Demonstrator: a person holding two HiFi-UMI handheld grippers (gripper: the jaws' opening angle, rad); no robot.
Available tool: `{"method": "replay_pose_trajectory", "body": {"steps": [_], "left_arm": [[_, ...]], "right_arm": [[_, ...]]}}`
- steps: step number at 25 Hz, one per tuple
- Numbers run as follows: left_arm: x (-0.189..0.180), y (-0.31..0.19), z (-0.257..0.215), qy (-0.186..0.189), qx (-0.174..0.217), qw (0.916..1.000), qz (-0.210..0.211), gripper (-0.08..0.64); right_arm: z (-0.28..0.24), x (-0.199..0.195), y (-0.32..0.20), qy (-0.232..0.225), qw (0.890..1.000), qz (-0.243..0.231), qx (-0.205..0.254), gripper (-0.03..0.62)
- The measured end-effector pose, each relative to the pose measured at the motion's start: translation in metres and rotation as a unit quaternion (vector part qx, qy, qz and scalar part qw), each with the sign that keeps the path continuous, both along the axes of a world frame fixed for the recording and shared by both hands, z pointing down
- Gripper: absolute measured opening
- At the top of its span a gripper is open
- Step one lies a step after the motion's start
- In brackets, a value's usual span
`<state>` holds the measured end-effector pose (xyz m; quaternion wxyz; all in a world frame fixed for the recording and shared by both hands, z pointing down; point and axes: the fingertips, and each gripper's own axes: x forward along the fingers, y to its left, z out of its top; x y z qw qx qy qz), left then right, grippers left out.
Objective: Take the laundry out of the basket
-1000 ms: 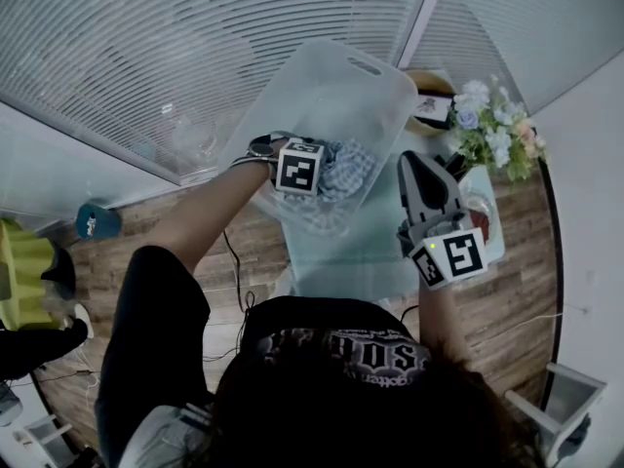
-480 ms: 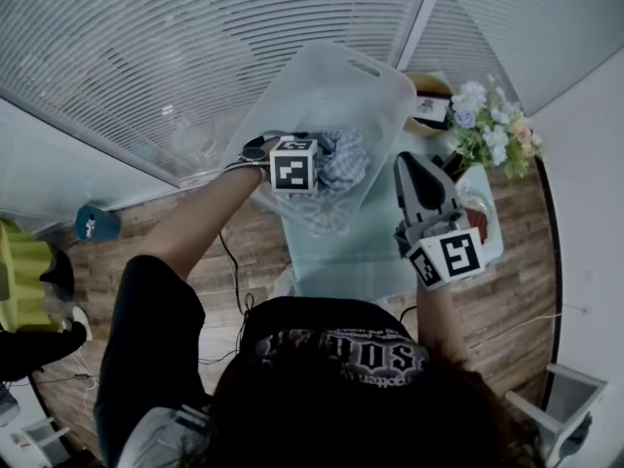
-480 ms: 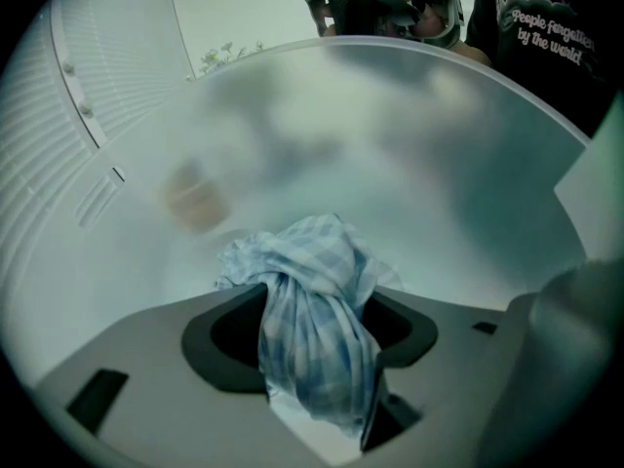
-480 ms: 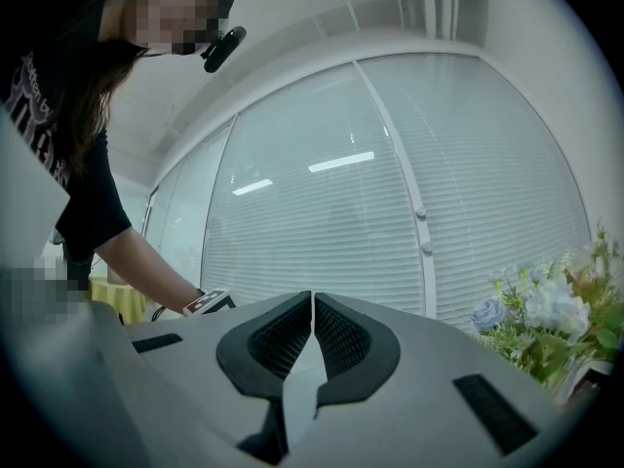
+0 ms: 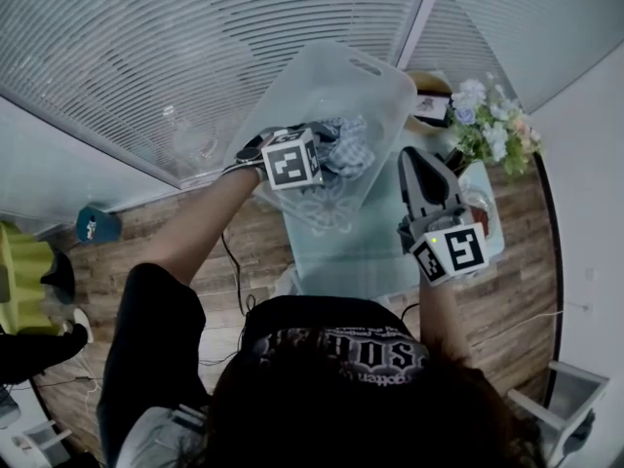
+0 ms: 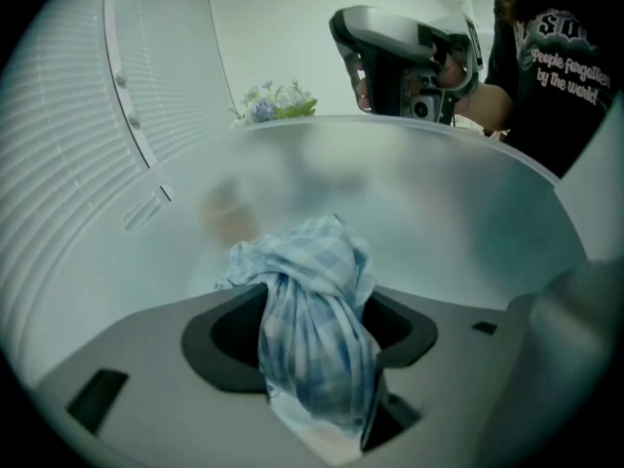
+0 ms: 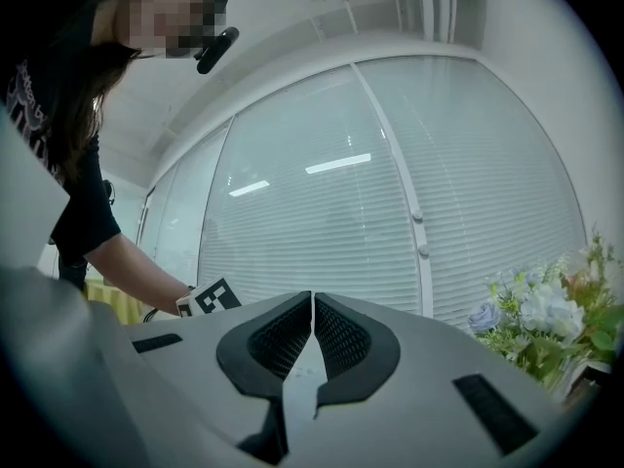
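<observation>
Cloth (image 6: 312,271) was pinched in left gripper (image 6: 310,354) jaws, hung inside basket (image 5: 322,76) at frame centre, not yet out. Right gripper (image 7: 312,334) jaws were pressed together, empty.

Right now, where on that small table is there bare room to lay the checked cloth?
The near strip of the glass table, between the laundry basket and the shut right gripper, looks bare, probably enough for the checked cloth. The table's right side is crowded with the flower bouquet and small items I cannot identify.
</observation>
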<state>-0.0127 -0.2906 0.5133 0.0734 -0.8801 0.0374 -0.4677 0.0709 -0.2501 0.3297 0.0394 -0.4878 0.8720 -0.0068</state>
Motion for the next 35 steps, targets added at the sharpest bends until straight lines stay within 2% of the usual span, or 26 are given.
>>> {"method": "replay_pose_trajectory", "body": {"steps": [4, 13, 20, 29, 35], "left_arm": [[0.004, -0.003, -0.016, 0.028, 0.01, 0.9994, -0.015, 0.272], [0.005, -0.009, -0.047, 0.057, 0.032, 0.9962, -0.058, 0.268], [0.005, 0.001, -0.082, 0.096, 0.048, 0.9923, -0.062, 0.268], [0.005, 0.015, -0.136, 0.129, 0.072, 0.9855, -0.084, 0.267], [0.009, 0.033, -0.17, 0.152, 0.091, 0.9814, -0.075, 0.267]], "right_arm": [[-0.001, 0.003, 0.001, -0.001, 1.0, 0.005, 0.0, 0.031], [-0.008, 0.008, 0.006, 0.001, 1.0, 0.019, 0.007, 0.031], [-0.015, 0.004, 0.015, 0.004, 1.0, 0.024, 0.014, 0.031], [-0.02, -0.003, 0.03, 0.013, 0.999, 0.028, 0.022, 0.031], [-0.035, -0.007, 0.042, 0.008, 0.999, 0.035, 0.028, 0.029]]}}
